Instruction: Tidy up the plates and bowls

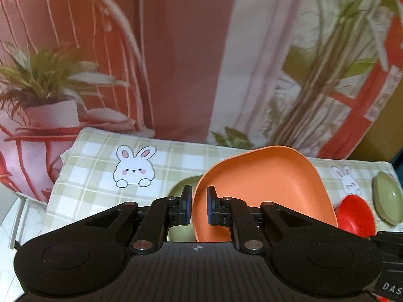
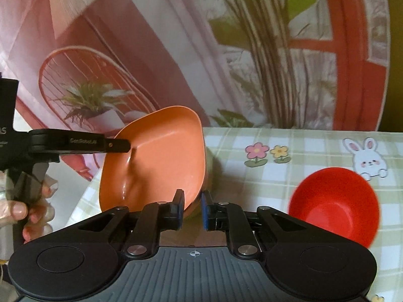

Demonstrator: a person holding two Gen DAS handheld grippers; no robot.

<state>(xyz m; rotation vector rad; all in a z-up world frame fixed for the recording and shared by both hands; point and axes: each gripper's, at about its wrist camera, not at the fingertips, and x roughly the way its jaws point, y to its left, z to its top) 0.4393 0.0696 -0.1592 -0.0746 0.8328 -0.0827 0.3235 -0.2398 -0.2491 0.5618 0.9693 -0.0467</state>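
An orange squarish plate [image 1: 264, 188] hangs tilted above the checked tablecloth [image 1: 95, 176]. My left gripper [image 1: 199, 205] is shut on its near rim. Under the plate lies a green dish [image 1: 179, 185], mostly hidden. In the right wrist view the same orange plate [image 2: 156, 161] stands steeply tilted. The left gripper [image 2: 127, 145] pinches its left rim, and my right gripper [image 2: 192, 210] is shut on its lower corner. A red bowl [image 2: 335, 201] sits on the cloth to the right, apart from both grippers; in the left wrist view this red bowl [image 1: 354, 214] is past the plate.
Another green dish [image 1: 388, 198] lies near the table's right edge. A printed backdrop [image 1: 176, 50] of a chair and plants hangs behind the table. A person's hand [image 2: 17, 209] holds the left gripper's handle. The cloth [image 2: 302, 156] carries rabbit and flower prints.
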